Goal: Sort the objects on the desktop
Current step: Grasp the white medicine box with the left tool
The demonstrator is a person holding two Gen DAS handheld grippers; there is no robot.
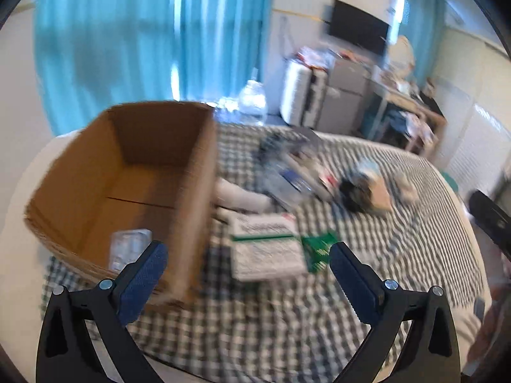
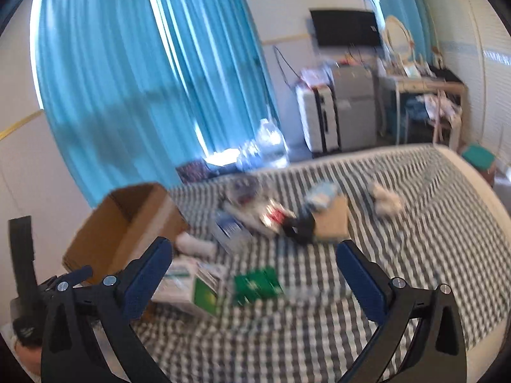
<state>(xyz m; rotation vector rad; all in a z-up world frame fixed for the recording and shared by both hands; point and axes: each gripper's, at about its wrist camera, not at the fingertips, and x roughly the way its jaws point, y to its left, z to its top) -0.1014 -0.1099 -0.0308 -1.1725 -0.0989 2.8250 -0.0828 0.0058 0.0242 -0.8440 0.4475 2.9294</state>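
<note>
An open brown cardboard box (image 1: 134, 178) (image 2: 127, 226) lies on a checked bed cover, with a clear plastic pack (image 1: 127, 249) inside near its front wall. My left gripper (image 1: 247, 261) stands open beside the box, nothing between its fingers; beyond them lie a white-and-green carton (image 1: 268, 249) and a green circuit board (image 1: 319, 249). My right gripper (image 2: 254, 255) is open and empty above the green board (image 2: 255, 284) and the white-and-green carton (image 2: 188, 287). Farther back lies a blurred heap: a blue-and-white packet (image 2: 230, 226), a black item (image 2: 300, 226) and a small brown box (image 2: 332, 220).
The checked cover (image 1: 399, 255) (image 2: 415, 255) runs right to the bed's rounded edge. A white soft item (image 2: 388, 201) lies far right. Blue curtains (image 2: 127, 79), a suitcase (image 2: 319, 118), a desk (image 2: 424, 95) and a wall screen (image 2: 346, 27) stand behind. The other gripper's black frame (image 2: 22, 274) shows at left.
</note>
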